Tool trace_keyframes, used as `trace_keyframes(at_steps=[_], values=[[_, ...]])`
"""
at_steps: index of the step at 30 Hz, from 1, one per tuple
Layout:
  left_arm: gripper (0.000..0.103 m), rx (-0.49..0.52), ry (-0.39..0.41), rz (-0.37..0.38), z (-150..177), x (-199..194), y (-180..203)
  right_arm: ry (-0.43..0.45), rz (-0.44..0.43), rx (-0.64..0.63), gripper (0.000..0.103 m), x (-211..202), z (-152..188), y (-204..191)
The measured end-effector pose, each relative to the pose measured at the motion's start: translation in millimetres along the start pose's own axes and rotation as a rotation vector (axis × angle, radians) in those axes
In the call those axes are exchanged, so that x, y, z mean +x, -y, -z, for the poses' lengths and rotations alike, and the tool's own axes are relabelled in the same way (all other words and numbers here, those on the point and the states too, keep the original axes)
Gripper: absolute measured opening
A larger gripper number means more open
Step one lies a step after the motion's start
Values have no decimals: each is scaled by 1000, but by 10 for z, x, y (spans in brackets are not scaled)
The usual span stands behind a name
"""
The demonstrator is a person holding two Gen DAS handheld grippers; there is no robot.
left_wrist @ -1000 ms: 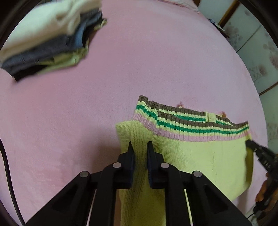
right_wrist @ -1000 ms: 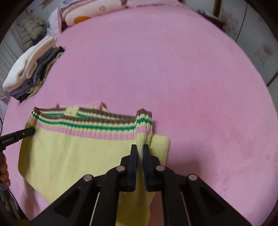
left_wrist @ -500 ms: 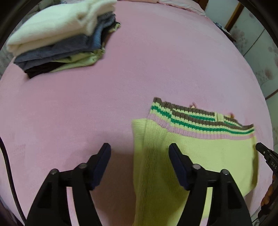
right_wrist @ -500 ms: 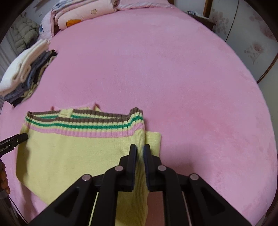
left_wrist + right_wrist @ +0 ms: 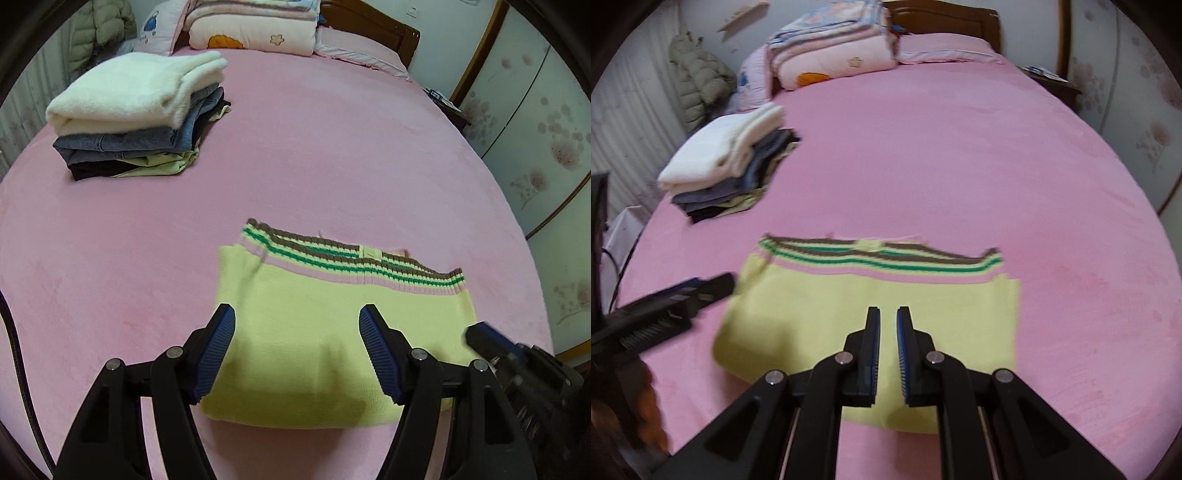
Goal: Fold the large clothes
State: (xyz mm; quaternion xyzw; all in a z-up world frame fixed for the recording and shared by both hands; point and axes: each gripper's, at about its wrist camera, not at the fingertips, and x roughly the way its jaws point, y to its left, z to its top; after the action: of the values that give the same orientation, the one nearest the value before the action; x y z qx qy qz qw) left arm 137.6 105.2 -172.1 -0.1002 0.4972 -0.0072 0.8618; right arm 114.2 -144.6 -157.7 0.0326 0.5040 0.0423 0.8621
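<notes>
Releasing after a fold: the yellow-green knit sweater [image 5: 332,332] lies flat as a folded rectangle on the pink bed cover [image 5: 332,147], near the close edge, its striped ribbed hem [image 5: 354,264] on the far side. Left gripper [image 5: 297,354] hangs above the sweater's left part, jaws wide, nothing between them, pads not touching cloth. Right gripper [image 5: 887,347] is over the sweater's middle-right, jaws nearly together with a narrow gap, empty, no fabric pinched. Both are clear of the garment. Judging by the layout, this fold is set down and looks fairly square; the sweater seems close to done. Next likely calls for one more fold or carrying it to the stack of folded clothes [image 5: 136,114], well apart at far left. Either way needs a fresh two-handed pinch at the edges, through all layers so they don't slip.
</notes>
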Motion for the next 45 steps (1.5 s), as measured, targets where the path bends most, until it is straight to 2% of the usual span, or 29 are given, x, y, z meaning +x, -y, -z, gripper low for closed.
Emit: trace_keyframes(at_steps=[4, 7, 11, 12, 14, 16, 17, 18, 20, 21, 27, 31, 35, 41, 45], values=[[68, -11, -11, -29, 193, 187, 64, 4, -38, -31, 9, 171, 152, -222], [68, -22, -62, -59, 354, 401, 5, -32, -45, -36, 9, 386, 271, -265], [68, 47, -71, -88, 470, 500, -60, -86, 19, -43, 9, 594, 437, -138], [68, 66, -65, -97, 482, 493, -69, -87, 41, -40, 2, 598, 475, -64], [69, 83, -56, -119, 496, 472, -134, -80, 23, -22, 0, 566, 538, 89], [79, 57, -67, -141, 503, 494, -265, -83, 157, -21, 0, 539, 610, 243], [88, 28, -81, -170, 520, 524, -364, -84, 159, 1, 0, 525, 650, 381], [90, 1, -92, -169, 530, 545, -450, -87, 133, 30, 0, 518, 674, 482], [91, -67, -113, -98, 561, 579, -643, -97, 90, 72, 0, 510, 715, 636], [91, -79, -113, -86, 570, 581, -686, -101, 77, 71, 0, 504, 725, 659], [90, -30, -127, -114, 571, 475, -574, -116, 99, 55, 3, 414, 614, 495], [90, -79, -132, -94, 482, 295, -549, -106, 80, 76, 3, 265, 480, 459], [90, -116, -89, -54, 382, -58, -545, -85, 69, 67, 5, 44, 420, 395], [90, -135, -37, -9, 278, -466, -445, -13, 55, 69, 19, -314, 270, 245], [90, -175, -31, 60, 270, -648, -407, 68, 13, 84, 21, -550, 192, 119]])
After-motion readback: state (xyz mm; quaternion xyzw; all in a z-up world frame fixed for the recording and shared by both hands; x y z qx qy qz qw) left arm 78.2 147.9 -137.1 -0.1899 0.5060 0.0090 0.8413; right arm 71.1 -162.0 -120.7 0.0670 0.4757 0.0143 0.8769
